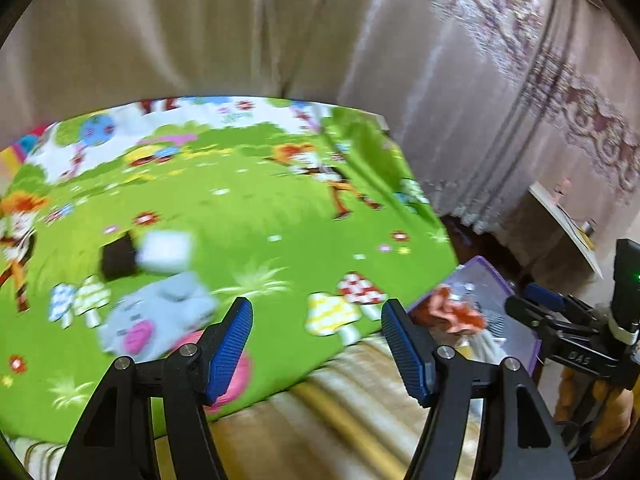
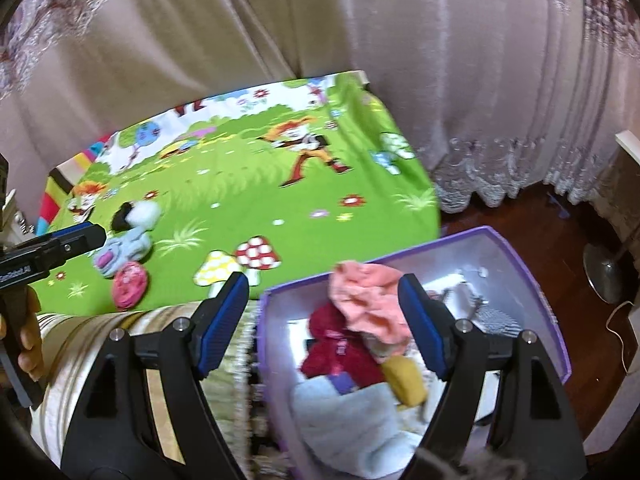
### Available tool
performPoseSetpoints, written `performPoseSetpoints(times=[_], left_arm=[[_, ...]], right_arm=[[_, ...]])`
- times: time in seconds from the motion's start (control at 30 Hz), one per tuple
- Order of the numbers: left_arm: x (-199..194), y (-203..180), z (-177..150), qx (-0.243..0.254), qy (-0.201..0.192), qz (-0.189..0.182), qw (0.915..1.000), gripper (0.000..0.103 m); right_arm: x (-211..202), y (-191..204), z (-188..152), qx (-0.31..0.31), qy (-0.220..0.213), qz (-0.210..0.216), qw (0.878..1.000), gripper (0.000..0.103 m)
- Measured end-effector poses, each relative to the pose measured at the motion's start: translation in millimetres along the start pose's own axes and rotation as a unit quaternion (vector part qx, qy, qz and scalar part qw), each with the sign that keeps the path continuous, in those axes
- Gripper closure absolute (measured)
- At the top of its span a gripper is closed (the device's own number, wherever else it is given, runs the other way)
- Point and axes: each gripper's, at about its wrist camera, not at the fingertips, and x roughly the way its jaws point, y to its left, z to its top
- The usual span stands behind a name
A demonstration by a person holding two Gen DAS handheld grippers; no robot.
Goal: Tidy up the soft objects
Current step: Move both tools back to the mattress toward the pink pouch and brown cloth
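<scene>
Two grippers released: left gripper [image 1: 316, 336] empty over green sheet [image 1: 248, 216] near grey plush [image 1: 160, 316]; right gripper [image 2: 324, 320] empty over purple box [image 2: 516, 256] holding pink cloth [image 2: 368, 300].

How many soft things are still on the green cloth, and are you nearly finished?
Done: the purple box already holds a pink cloth, a red garment and more. In hand: nothing; both the left gripper and right gripper are empty, jaws apart. Left on the green cloth: a blue plush, a pink round item and a black-and-white piece.
</scene>
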Motion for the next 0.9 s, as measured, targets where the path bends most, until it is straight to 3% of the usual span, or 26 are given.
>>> performPoseSetpoints(times=[0.4,0.6,0.9], left_arm=[[-38.8,99.5,-5.1,-0.078,-0.024,0.076,0.9937,0.035],[-49.0,124.9,-1.8,-0.094,-0.030,0.090,0.9911,0.035],[-51.4,158.5,3.5,-0.119,-0.024,0.108,0.9868,0.035]], right_arm=[[19.9,94.6,10.1,-0.097,0.028,0.059,0.993,0.017],[40.4,160.7,8.1,-0.170,0.062,0.097,0.979,0.016],[87.7,228.9,-6.0,-0.249,0.133,0.116,0.952,0.016]])
